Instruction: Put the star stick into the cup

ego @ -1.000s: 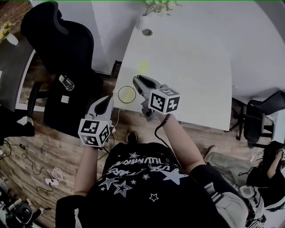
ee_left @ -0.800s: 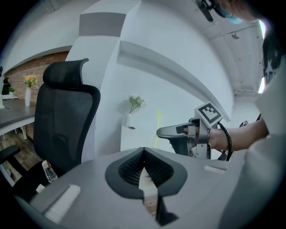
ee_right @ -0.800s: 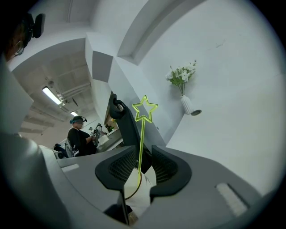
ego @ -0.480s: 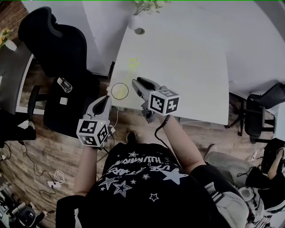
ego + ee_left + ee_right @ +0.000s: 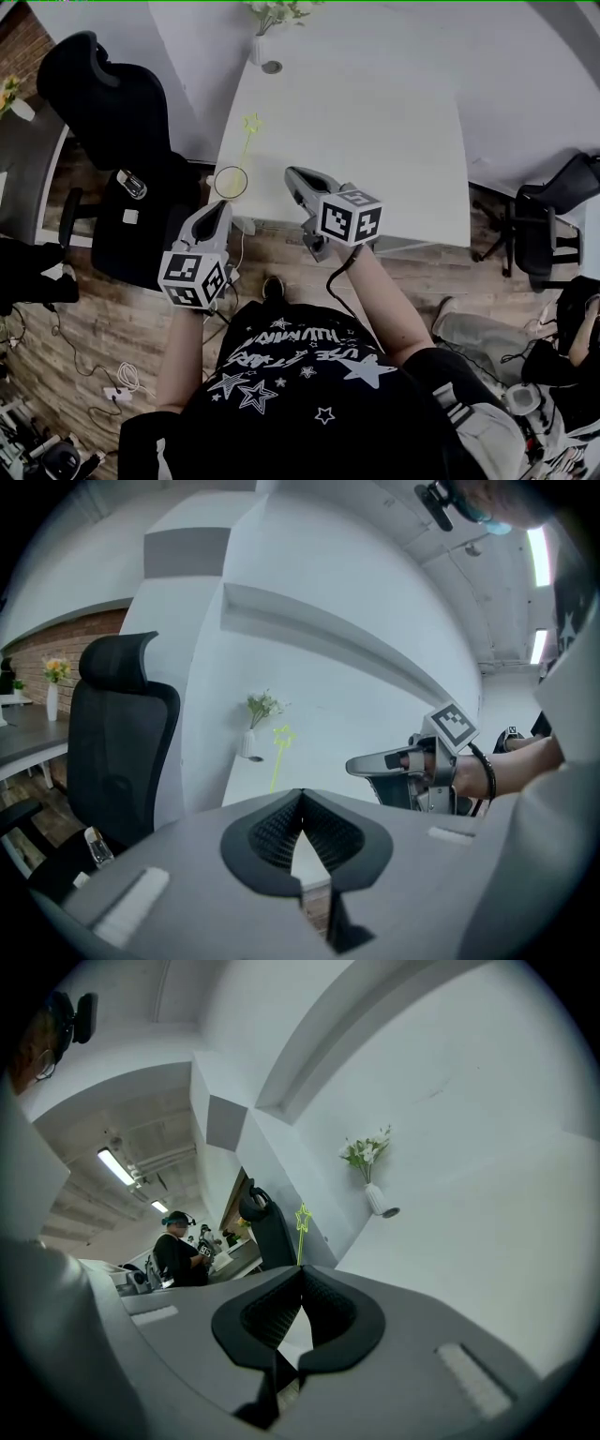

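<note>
A clear cup (image 5: 230, 182) stands near the front left corner of the white table (image 5: 375, 122). The yellow-green star stick (image 5: 249, 131) stands upright in the cup, star on top. The stick also shows in the left gripper view as star stick (image 5: 280, 747) and in the right gripper view as star stick (image 5: 302, 1222). My left gripper (image 5: 221, 207) hovers just in front of the cup, off the table edge, shut and empty (image 5: 300, 799). My right gripper (image 5: 292, 174) is over the table edge to the right of the cup. Its jaws have just closed with nothing between them (image 5: 302, 1274).
A white vase with flowers (image 5: 260, 42) and a small round object (image 5: 272, 67) sit at the table's far left end. A black office chair (image 5: 112, 112) stands left of the table and another chair (image 5: 553, 225) to its right. Cables lie on the wooden floor (image 5: 56, 356).
The right gripper has drawn away from the cup and stick toward the right. The left gripper has shifted slightly. The stick stays standing in the cup.
</note>
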Action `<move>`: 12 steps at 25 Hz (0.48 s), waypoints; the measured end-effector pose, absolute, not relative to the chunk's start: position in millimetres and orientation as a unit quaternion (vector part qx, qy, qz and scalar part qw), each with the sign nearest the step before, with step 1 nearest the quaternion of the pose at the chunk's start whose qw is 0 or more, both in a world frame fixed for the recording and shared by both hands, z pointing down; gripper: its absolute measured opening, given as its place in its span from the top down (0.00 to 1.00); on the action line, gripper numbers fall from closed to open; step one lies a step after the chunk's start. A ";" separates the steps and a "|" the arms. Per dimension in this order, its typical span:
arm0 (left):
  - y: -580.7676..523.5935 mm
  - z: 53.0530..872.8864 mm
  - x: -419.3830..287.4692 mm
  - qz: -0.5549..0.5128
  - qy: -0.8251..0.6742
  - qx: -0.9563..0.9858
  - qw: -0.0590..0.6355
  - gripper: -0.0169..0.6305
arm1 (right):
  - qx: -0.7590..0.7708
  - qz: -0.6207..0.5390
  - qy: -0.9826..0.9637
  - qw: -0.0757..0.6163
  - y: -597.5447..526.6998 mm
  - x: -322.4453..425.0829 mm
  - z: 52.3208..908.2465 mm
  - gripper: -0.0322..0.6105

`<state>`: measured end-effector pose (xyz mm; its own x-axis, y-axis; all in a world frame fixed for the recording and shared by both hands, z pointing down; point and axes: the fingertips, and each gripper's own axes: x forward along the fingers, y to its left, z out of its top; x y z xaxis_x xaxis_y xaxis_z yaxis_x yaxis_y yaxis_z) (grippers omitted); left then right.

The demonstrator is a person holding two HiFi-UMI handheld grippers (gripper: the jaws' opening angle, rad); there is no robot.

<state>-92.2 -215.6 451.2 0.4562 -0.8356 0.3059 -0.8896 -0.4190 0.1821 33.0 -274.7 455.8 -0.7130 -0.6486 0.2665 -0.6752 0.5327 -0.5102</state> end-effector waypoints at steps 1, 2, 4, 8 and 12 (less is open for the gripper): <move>-213.9 448.6 -88.6 0.084 -0.515 0.839 0.157 0.97 | 0.379 0.300 -0.875 0.021 -271.9 37.5 454.0 0.93; -211.9 446.5 -85.1 0.083 -0.516 0.839 0.156 0.97 | 0.381 0.299 -0.875 0.021 -268.8 42.1 452.6 0.93; -206.4 443.2 -78.3 0.082 -0.517 0.838 0.155 0.97 | 0.383 0.297 -0.874 0.028 -261.6 51.2 450.7 0.93; -194.8 438.0 -67.2 0.083 -0.517 0.838 0.152 0.97 | 0.385 0.293 -0.875 0.035 -248.2 66.1 446.2 0.93; -184.1 434.8 -58.5 0.082 -0.520 0.837 0.150 0.97 | 0.386 0.286 -0.876 0.042 -233.4 77.4 443.0 0.93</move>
<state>-58.5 -184.1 434.8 0.4454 -0.8460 0.2931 -0.8951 -0.4134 0.1670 77.4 -233.4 443.0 -0.6991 -0.6521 0.2933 -0.6996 0.5391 -0.4690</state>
